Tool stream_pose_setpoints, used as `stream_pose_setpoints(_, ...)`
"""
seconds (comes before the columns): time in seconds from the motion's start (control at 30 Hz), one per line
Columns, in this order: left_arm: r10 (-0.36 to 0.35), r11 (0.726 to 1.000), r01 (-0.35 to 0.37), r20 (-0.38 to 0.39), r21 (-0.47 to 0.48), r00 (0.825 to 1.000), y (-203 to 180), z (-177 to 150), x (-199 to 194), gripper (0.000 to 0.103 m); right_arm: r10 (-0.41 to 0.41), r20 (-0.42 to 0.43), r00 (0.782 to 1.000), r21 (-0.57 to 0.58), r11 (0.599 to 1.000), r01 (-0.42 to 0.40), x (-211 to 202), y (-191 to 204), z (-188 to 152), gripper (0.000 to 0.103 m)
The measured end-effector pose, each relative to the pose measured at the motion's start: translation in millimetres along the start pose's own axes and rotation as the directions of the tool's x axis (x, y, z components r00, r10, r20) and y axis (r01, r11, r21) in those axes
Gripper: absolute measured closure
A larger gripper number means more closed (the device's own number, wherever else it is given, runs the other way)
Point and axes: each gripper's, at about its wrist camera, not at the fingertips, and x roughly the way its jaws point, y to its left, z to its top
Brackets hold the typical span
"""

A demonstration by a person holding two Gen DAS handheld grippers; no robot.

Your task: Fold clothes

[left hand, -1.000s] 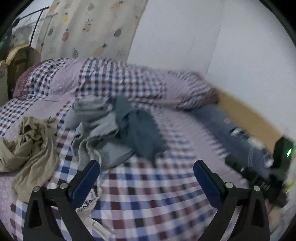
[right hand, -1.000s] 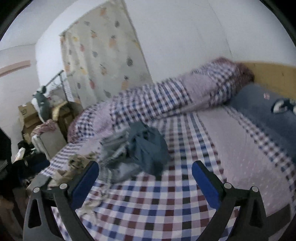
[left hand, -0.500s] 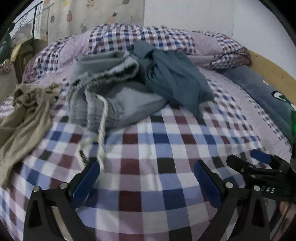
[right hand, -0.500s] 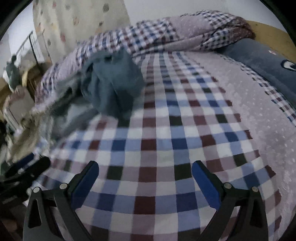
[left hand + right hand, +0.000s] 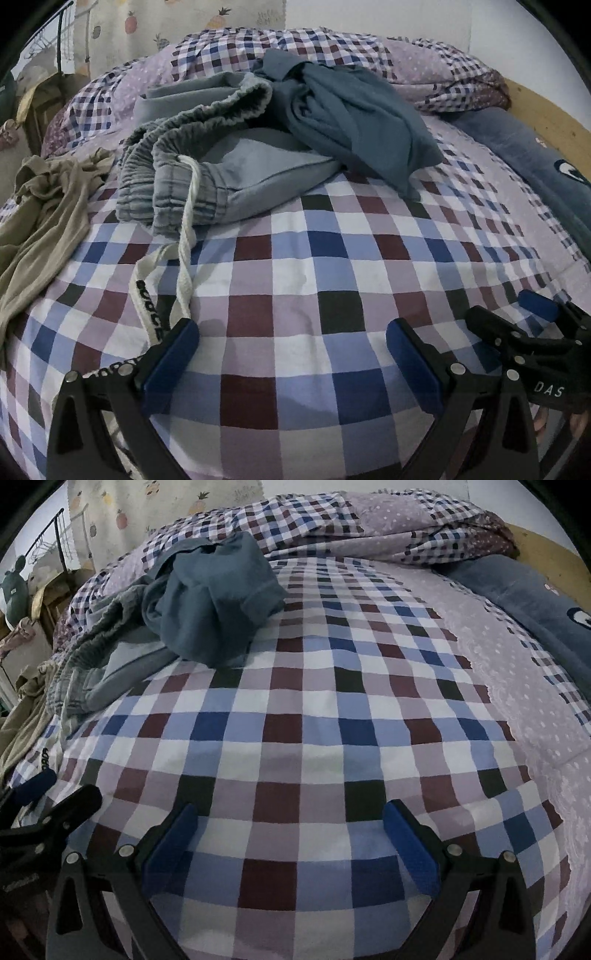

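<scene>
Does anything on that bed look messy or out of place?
Yes. Grey drawstring shorts, a blue garment and a beige garment lie crumpled, and the shorts' white cord trails across the checked sheet.

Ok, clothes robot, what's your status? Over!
Left gripper open, empty. Right gripper open, empty. Grey shorts and blue garment heaped, unfolded. Drawstring trails toward left gripper.

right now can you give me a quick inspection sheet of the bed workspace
surface: checked bedsheet, bare patch in front of both grippers
job's things: grey shorts with white drawstring, blue shirt partly on them, beige garment to the left, all unfolded
clutter: rolled quilt, blue pillow
grippers: left gripper and right gripper open, holding nothing
cables: nothing seen
surroundings: fruit-print curtain, clothes rack
</scene>
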Motion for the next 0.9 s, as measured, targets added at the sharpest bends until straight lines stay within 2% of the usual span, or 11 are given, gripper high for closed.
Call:
stream_pose_setpoints(0.43, 0.032, 0.999, -0.032, 0.001, 0.027, 0.999, -4.8, -1.6, 6.5, 0.000, -0.007, 0.005, 1.000, -0.006, 1.000, 0.007, 2.4, 2.1, -1.8, 0.000)
stream_pose_setpoints(0.9, 0.019, 0.999, -0.019, 0.011, 0.027, 1.000, -1.6, -2.2, 6.0, 0.000, -0.004, 0.004, 1.000, -0.003, 1.000, 0.004, 1.7, 0.2, -1.0, 0.000)
